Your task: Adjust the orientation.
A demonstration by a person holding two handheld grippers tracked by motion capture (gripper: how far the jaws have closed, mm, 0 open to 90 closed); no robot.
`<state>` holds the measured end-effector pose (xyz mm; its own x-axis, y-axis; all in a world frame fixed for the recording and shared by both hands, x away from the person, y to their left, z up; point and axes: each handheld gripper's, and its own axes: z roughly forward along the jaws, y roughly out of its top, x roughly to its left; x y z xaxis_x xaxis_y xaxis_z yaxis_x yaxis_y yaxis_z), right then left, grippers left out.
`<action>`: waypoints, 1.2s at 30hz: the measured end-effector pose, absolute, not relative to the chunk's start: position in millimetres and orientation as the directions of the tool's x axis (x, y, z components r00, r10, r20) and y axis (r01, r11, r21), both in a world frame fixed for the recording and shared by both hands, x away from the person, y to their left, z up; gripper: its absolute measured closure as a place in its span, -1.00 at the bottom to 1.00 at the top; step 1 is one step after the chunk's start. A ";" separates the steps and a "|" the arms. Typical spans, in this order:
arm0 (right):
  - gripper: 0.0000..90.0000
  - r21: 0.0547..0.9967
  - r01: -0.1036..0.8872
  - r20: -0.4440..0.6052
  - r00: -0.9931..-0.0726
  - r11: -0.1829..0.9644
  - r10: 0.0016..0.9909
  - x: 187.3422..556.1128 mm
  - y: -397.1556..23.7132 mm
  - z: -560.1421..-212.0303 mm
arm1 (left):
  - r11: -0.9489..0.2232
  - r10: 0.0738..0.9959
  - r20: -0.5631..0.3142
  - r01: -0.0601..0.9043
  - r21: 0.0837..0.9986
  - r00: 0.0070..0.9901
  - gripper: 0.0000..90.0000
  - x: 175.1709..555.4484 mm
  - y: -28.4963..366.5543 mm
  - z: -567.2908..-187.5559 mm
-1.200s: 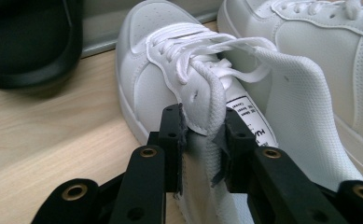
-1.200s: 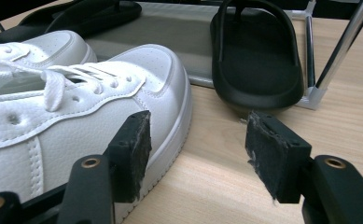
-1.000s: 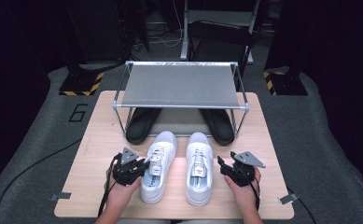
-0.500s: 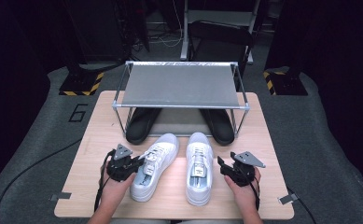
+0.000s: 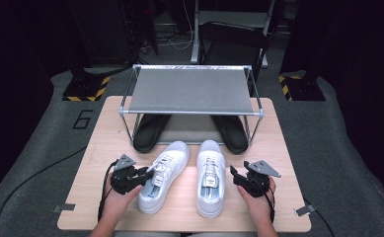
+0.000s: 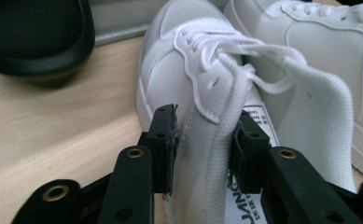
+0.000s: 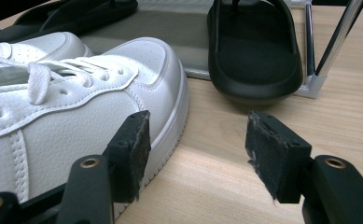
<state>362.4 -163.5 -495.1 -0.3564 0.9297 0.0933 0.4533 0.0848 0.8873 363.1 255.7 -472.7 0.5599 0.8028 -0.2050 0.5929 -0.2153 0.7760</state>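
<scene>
Two white leather sneakers are sitting on the counter; your left claw (image 6: 202, 135), just opening, is straddling the left sneaker (image 5: 162, 175) collar unpressed; your right claw (image 7: 195, 154) is gaping empty at three o'clock of the right sneaker (image 5: 210, 177). Next, be regripping that collar.

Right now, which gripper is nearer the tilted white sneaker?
Left. The left gripper has its jaws astride the tilted white sneaker's side wall, having just opened. The right gripper sits beyond the other white sneaker, jaws open.
</scene>
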 end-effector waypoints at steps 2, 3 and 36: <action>-0.11 0.885 0.458 0.096 -0.355 0.084 0.930 362.2 -163.2 -495.2 | -0.208 0.803 -0.210 0.593 0.778 0.558 0.41 362.5 257.8 -473.9; -0.12 0.884 0.460 0.097 -0.353 0.083 0.930 362.0 -163.1 -495.2 | -0.201 0.807 -0.207 0.586 0.785 0.554 0.39 361.9 257.1 -474.9; -0.12 0.880 0.470 0.112 -0.358 0.075 0.927 363.6 -163.2 -499.0 | -0.235 0.814 -0.187 0.607 0.759 0.549 0.52 358.7 254.8 -476.4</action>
